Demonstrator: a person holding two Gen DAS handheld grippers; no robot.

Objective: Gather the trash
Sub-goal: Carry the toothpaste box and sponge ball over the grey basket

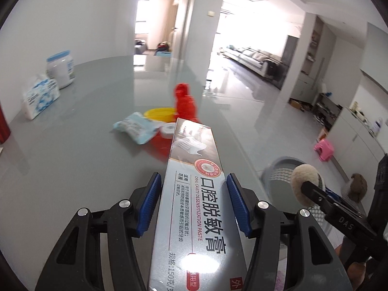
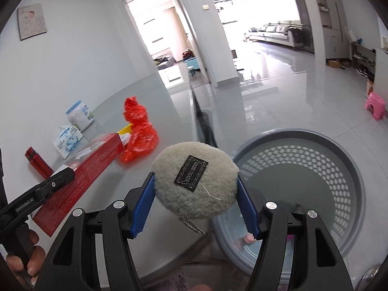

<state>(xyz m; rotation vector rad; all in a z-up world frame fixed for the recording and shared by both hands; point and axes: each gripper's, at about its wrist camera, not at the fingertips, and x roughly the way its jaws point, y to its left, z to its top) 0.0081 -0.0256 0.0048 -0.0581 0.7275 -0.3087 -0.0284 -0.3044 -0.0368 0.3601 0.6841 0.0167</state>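
My left gripper is shut on a long toothpaste box, held above the grey table; the box shows red-sided in the right wrist view. My right gripper is shut on a round fluffy grey pad with a black label, held at the table edge beside a grey perforated trash basket on the floor. The pad and basket also show in the left wrist view. A red plastic bag, a blue-white wrapper and a yellow bowl lie on the table.
A tissue pack and a white jar with a blue lid stand at the table's far left. A red bottle stands near the wall. A pink stool is on the floor to the right.
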